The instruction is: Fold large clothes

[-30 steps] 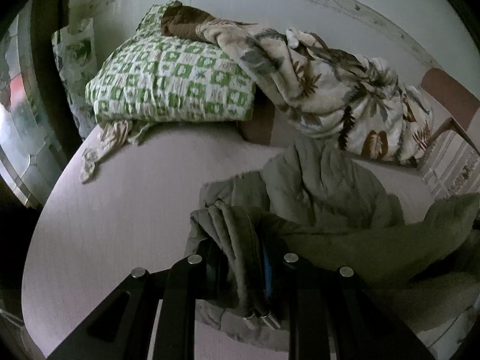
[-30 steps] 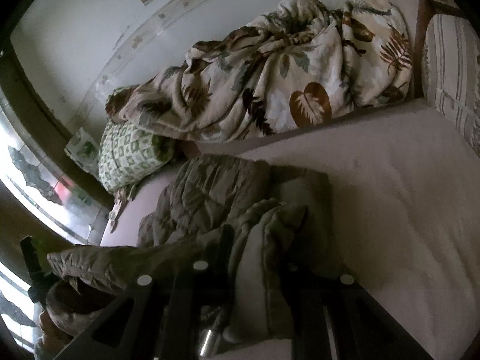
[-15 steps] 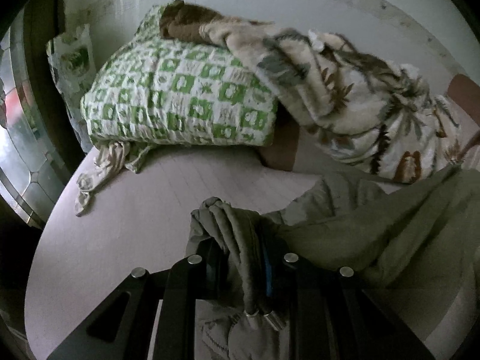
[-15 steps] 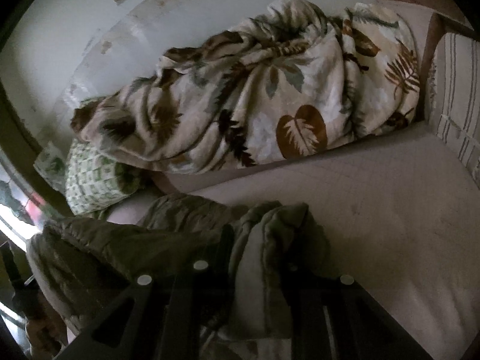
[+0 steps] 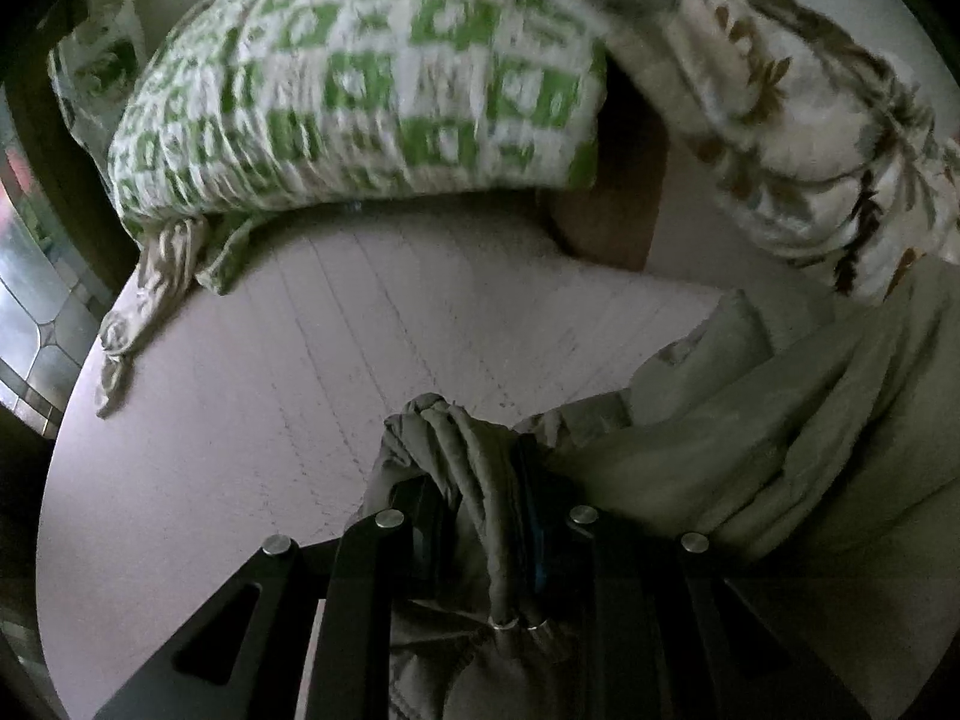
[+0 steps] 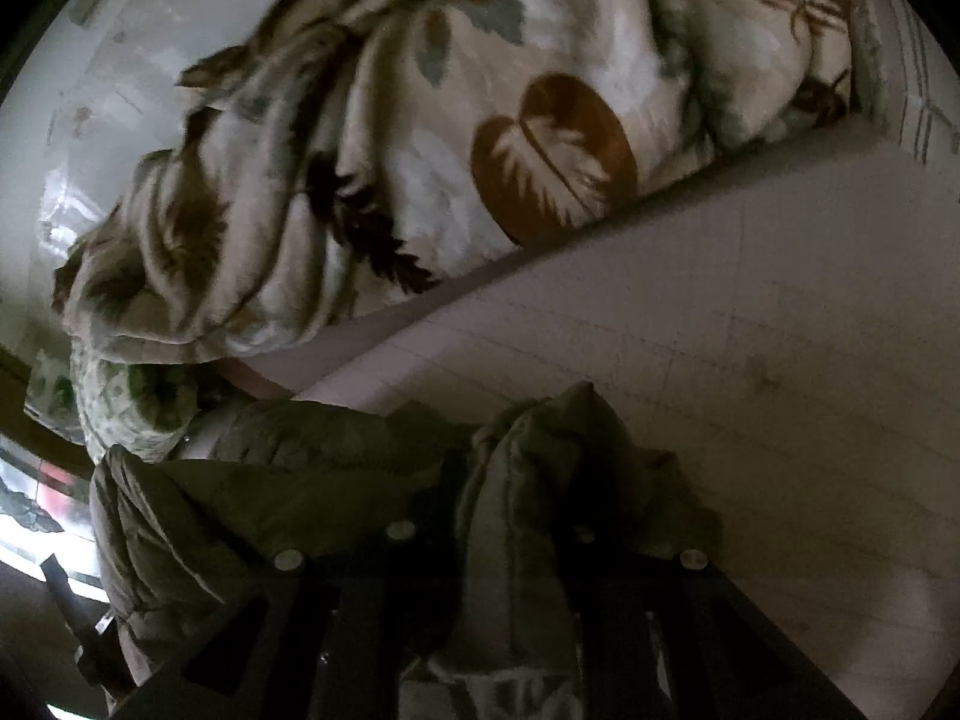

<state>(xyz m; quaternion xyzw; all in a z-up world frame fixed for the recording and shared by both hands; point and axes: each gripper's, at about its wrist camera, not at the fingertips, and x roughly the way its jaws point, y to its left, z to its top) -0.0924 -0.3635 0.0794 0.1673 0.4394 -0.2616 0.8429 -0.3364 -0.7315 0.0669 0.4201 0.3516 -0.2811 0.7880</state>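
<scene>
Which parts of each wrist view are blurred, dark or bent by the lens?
Left wrist view: the pillow and blanket are smeared by motion; the jacket in the jaws is sharper. Right wrist view: the lower half is murky, the jacket barely lit; the bed edge curves with fisheye distortion.

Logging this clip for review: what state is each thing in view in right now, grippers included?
Left gripper: shut on a bunched fold of the olive jacket.
Right gripper: shut on another bunch of that jacket.
Olive jacket: crumpled, unfolded, stretched between both grippers over the mattress.
Green checked pillow: lying at the mattress head.
Leaf-print blanket: heaped against the wall, unfolded.
Mattress: mostly bare.
</scene>
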